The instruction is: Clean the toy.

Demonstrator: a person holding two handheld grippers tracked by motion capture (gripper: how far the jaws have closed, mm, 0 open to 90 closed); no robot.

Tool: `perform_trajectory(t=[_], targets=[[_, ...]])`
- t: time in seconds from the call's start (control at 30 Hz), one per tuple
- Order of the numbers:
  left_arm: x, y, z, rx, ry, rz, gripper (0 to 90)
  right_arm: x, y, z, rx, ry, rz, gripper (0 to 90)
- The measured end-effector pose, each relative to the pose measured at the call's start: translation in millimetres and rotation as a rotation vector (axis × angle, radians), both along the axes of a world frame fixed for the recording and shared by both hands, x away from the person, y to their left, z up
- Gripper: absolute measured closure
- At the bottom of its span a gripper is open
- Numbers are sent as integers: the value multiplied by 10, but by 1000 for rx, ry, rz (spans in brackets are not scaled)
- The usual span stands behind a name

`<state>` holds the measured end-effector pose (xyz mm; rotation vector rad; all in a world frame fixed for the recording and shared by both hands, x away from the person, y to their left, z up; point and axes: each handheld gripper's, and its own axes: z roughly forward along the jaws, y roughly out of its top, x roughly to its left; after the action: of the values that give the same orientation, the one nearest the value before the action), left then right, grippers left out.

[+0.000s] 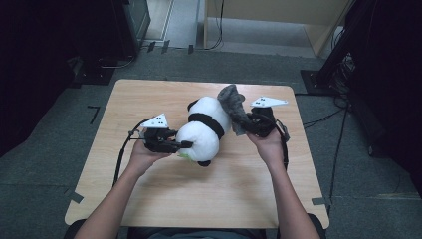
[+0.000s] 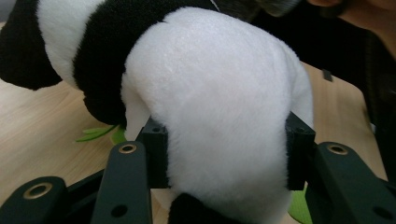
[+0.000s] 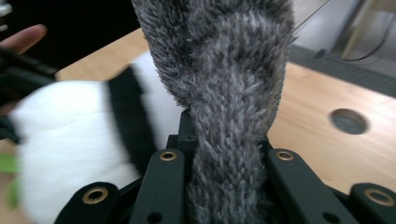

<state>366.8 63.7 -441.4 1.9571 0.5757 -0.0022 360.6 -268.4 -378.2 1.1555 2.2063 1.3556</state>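
I have the panda plush (image 1: 204,130) near the middle of the table (image 1: 149,199), its long axis running diagonally, head toward the far right. My left gripper (image 1: 185,145) clamps its white rump. My right gripper (image 1: 247,123) pinches the grey fuzzy cloth (image 1: 234,107) just beside the head. Bare tabletop lies open toward me; the far edge is closer.

One plush panda (image 1: 204,130), one grey cloth (image 1: 235,109) (fuzzy), two claws.
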Motion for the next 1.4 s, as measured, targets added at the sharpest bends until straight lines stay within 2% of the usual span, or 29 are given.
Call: perform_trajectory(t=[0.13, 0.2, 0.33, 0.43, 0.5, 0.57, 0.6, 0.67, 0.73, 0.77, 0.87, 0.97, 1.03, 1.1, 1.17, 1.2, 1.27, 1.4], targets=[[1, -8, -19, -25, 26, 107, 492, -106, 234, 14, 5, 30, 72, 762], [-6, -15, -4, -25, 23, 162, 490, -150, 361, -6, 12, 48, 112, 760], [-20, -46, 0, 1, 16, 200, 492, -211, 624, -113, -11, 78, 165, 758], [-21, -80, -27, 28, 17, 223, 497, -258, 777, -222, -34, 92, 174, 759], [-9, -71, -40, 17, 33, 239, 499, -294, 837, -279, -34, 101, 193, 761], [9, -54, -28, -10, 55, 248, 499, -343, 897, -338, -12, 123, 232, 763], [13, -48, -17, -18, 61, 249, 498, -373, 945, -374, -22, 129, 252, 763], [10, -54, -4, -12, 61, 251, 499, -443, 1045, -463, -64, 109, 277, 764], [12, -61, -7, 6, 62, 260, 499, -475, 1081, -544, -79, 74, 283, 765], [19, -59, -13, 0, 73, 267, 498, -470, 1080, -573, -79, 77, 287, 765], [37, -49, -13, -39, 98, 273, 498, -471, 1071, -634, -85, 89, 303, 765], [46, -39, 9, -86, 121, 267, 498, -498, 1116, -709, -135, 84, 327, 766], [41, -35, 35, -104, 118, 268, 498, -495, 1138, -757, -156, 77, 323, 768], [35, -29, 58, -121, 120, 265, 497, -463, 1152, -802, -164, 90, 320, 769], [29, -22, 83, -142, 122, 254, 497, -432, 1175, -865, -196, 110, 320, 769], [20, -27, 97, -138, 115, 252, 495, -426, 1180, -897, -219, 104, 310, 769], [16, -22, 114, -124, 104, 254, 493, -415, 1147, -933, -225, 62, 297, 769], [47, 54, 108, -169, 133, 251, 493, -385, 1052, -905, -213, 24, 273, 770]])
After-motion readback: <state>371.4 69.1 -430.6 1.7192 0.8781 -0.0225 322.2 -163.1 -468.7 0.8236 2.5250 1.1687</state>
